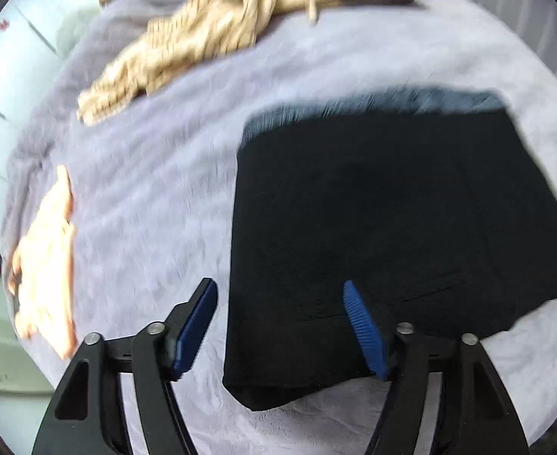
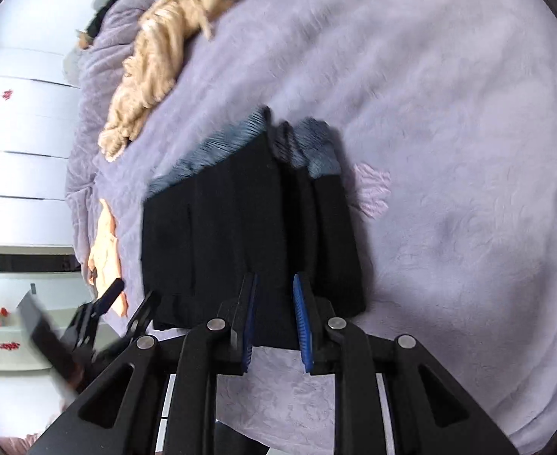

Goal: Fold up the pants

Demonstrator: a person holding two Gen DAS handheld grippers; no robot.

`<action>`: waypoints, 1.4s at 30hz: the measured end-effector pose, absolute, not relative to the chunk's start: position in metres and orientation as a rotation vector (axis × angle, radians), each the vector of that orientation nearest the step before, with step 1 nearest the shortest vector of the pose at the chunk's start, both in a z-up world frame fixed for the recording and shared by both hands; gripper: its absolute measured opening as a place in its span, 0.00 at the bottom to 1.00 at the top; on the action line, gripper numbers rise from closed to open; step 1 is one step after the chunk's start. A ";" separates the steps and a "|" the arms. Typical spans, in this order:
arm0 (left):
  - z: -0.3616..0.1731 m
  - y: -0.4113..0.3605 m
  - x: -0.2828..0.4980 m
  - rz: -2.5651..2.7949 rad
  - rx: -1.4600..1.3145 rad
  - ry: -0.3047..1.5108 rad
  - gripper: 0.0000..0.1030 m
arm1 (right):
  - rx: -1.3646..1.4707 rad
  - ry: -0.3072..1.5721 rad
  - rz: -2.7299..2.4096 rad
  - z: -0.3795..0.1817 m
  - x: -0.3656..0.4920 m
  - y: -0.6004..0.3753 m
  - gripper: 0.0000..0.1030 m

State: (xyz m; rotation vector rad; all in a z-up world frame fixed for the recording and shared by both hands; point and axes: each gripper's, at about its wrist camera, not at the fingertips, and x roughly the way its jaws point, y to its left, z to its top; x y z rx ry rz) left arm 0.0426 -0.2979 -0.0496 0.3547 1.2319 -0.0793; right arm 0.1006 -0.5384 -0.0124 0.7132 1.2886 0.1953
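Black pants (image 1: 392,227) with a grey waistband lie folded flat on the lavender bedspread (image 1: 157,189). My left gripper (image 1: 280,288) is open above their near left edge and holds nothing. In the right wrist view the pants (image 2: 240,227) lie ahead, their right part folded over in layers. My right gripper (image 2: 274,284) hovers over their near edge, jaws a narrow gap apart, with no cloth seen between them. The left gripper (image 2: 130,295) shows at the pants' left edge.
A tan crumpled garment (image 1: 210,34) lies at the far side of the bed, also in the right wrist view (image 2: 153,68). An orange garment (image 1: 47,261) lies at the left bed edge. White drawers (image 2: 20,132) stand beyond the bed.
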 end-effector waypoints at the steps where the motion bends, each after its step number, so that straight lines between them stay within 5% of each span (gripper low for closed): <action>1: -0.054 -0.296 0.044 -0.059 0.351 1.243 0.76 | 0.703 1.295 0.209 -0.012 0.100 -0.533 0.22; 6: -0.038 -0.303 0.038 -0.040 0.361 1.229 0.76 | 0.615 1.351 0.088 -0.018 0.083 -0.522 0.24; 8: -0.045 -0.303 0.037 -0.032 0.348 1.264 0.76 | 0.748 1.330 0.078 -0.027 0.068 -0.536 0.45; 9: -0.050 -0.302 0.043 -0.025 0.339 1.274 0.76 | 0.831 1.331 0.101 -0.037 0.063 -0.541 0.67; 10: -0.054 -0.302 0.044 -0.018 0.328 1.282 0.77 | 0.905 1.337 0.120 -0.047 0.059 -0.544 0.72; 12: -0.055 -0.288 0.047 0.005 0.307 1.293 0.82 | 0.981 1.336 0.159 -0.063 0.061 -0.543 0.64; 13: -0.058 -0.286 0.050 0.019 0.311 1.295 0.87 | 1.005 1.322 0.177 -0.067 0.065 -0.541 0.28; 14: -0.060 -0.283 0.055 0.024 0.306 1.302 0.89 | 1.019 1.324 0.189 -0.070 0.072 -0.537 0.14; 20: -0.043 -0.267 0.054 0.061 0.248 1.356 0.94 | 0.755 1.420 0.092 -0.075 0.096 -0.526 0.18; 23: -0.035 -0.260 0.033 0.058 0.254 1.360 0.94 | 0.780 1.398 0.077 -0.064 0.085 -0.541 0.28; 30: -0.040 -0.248 0.006 0.110 0.152 1.441 0.94 | 0.624 1.269 0.190 -0.021 0.096 -0.523 0.29; 33: -0.032 -0.253 0.005 0.097 0.180 1.428 0.94 | 0.628 1.285 0.245 -0.031 0.112 -0.502 0.30; 35: -0.026 -0.256 0.005 0.089 0.209 1.412 0.94 | 0.609 1.371 0.237 -0.054 0.118 -0.491 0.39; 42: -0.020 -0.258 0.012 0.068 0.200 1.398 0.94 | 0.578 1.418 0.240 -0.075 0.116 -0.487 0.39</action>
